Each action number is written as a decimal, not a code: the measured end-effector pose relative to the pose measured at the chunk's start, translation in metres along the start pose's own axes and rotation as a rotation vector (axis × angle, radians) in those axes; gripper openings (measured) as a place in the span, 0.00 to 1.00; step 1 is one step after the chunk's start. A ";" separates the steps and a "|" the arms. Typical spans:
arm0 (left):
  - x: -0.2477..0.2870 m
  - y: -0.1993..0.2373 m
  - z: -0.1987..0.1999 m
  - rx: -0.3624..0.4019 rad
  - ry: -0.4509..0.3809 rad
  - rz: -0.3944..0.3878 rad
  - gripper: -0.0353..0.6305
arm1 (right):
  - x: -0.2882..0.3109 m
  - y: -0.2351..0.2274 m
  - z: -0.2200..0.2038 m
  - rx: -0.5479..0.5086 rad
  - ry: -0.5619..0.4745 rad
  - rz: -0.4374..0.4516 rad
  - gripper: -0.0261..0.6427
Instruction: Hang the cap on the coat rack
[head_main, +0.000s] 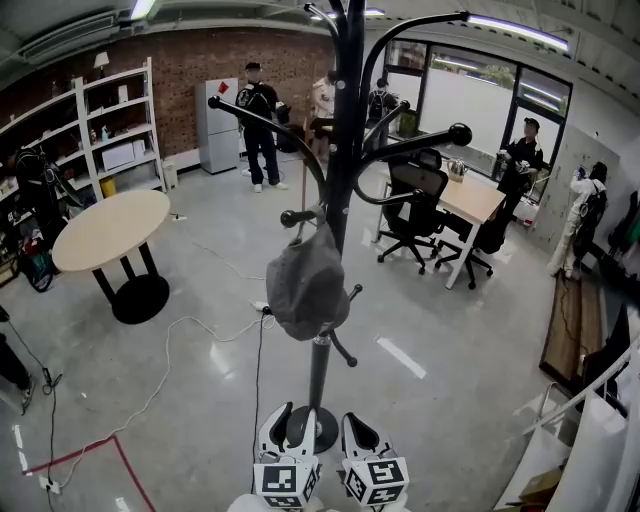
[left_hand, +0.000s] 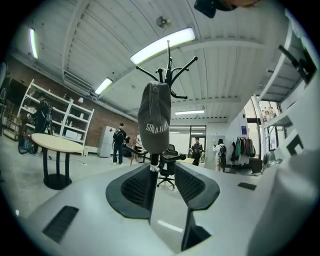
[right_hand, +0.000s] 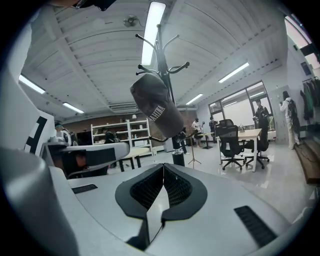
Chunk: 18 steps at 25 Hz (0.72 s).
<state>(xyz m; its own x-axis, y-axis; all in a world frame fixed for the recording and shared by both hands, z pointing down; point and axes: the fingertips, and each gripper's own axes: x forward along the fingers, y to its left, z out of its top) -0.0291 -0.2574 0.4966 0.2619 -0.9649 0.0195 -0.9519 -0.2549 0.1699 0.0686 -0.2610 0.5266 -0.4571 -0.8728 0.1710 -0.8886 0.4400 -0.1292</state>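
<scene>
A dark grey cap (head_main: 305, 285) hangs from a lower peg of the black coat rack (head_main: 345, 120), crown bulging toward me. Both grippers sit low by the rack's base, apart from the cap. My left gripper (head_main: 290, 412) is open, and in the left gripper view its jaws (left_hand: 162, 167) frame the rack's pole with the cap (left_hand: 154, 120) above and nothing between the pads. My right gripper (head_main: 358, 425) is shut and empty. In the right gripper view its tips (right_hand: 163, 165) meet below the tilted cap (right_hand: 157, 107) and rack (right_hand: 160, 50).
A round wooden table (head_main: 110, 228) stands at the left and a desk (head_main: 472, 200) with black office chairs at the right. Cables (head_main: 180, 345) and red tape (head_main: 95, 450) lie on the concrete floor. Several people stand at the back. Shelves (head_main: 110, 120) line the brick wall.
</scene>
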 end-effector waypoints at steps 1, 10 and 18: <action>-0.005 -0.002 -0.008 -0.019 0.020 -0.011 0.26 | 0.000 0.005 -0.005 0.003 0.007 0.015 0.06; -0.023 0.005 -0.023 -0.059 0.086 -0.025 0.10 | -0.001 0.041 -0.020 0.016 0.027 0.098 0.06; -0.019 0.006 -0.003 -0.024 0.042 -0.045 0.07 | -0.010 0.047 -0.009 -0.005 -0.010 0.058 0.06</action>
<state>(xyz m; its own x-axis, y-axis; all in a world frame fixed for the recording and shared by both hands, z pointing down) -0.0392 -0.2407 0.4999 0.3112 -0.9489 0.0528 -0.9351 -0.2959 0.1949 0.0309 -0.2301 0.5275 -0.5078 -0.8477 0.1537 -0.8606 0.4913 -0.1339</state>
